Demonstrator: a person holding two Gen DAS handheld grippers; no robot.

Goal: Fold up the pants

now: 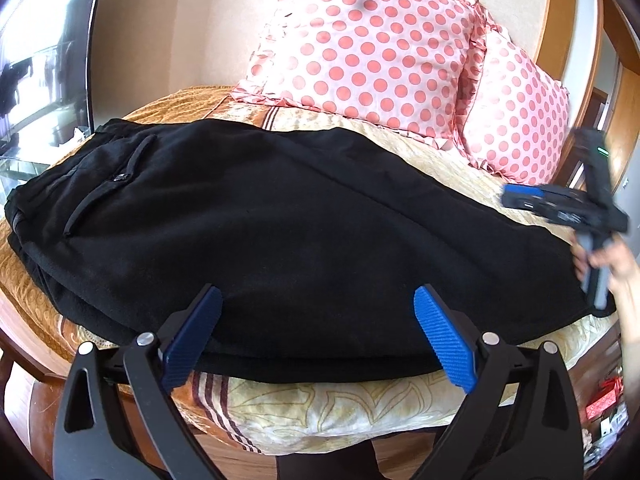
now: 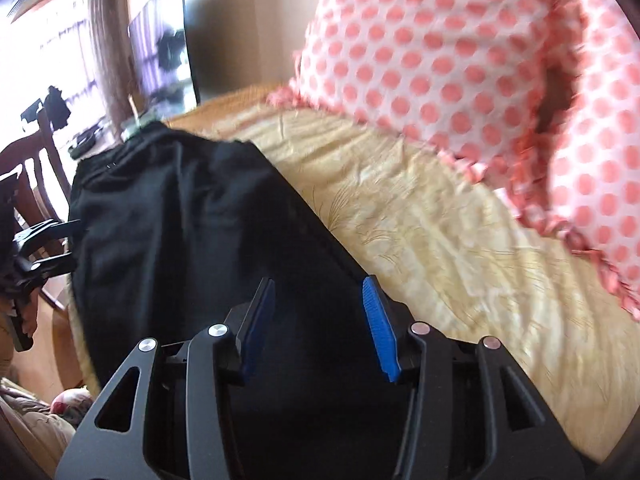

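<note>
a pair of soft black fleece pants lies flat across a bed, folded lengthwise so one leg seems to sit on the other, waistband toward the window side and cuffs toward the person's right; that long, even shape looks laid out ready for a crosswise fold

the left gripper, black frame with ribbed blue rubber pads, hangs at the near edge of the cloth with its claw spread wide, holding nothing, seemingly lined up to bite the hem of that edge

the right gripper hovers low over the cuff end, claw also parted with only dark fabric showing between the pads; from the left view it is a blurred shape beside the leg end, a hand on its grip

the fleece looks thick and matte, with a slit pocket and small button near the waist

underneath is a golden quilted bedspread with a leafy sheen, and two frilled pink polka-dot pillows lean against the headboard, well clear of the pants
</note>
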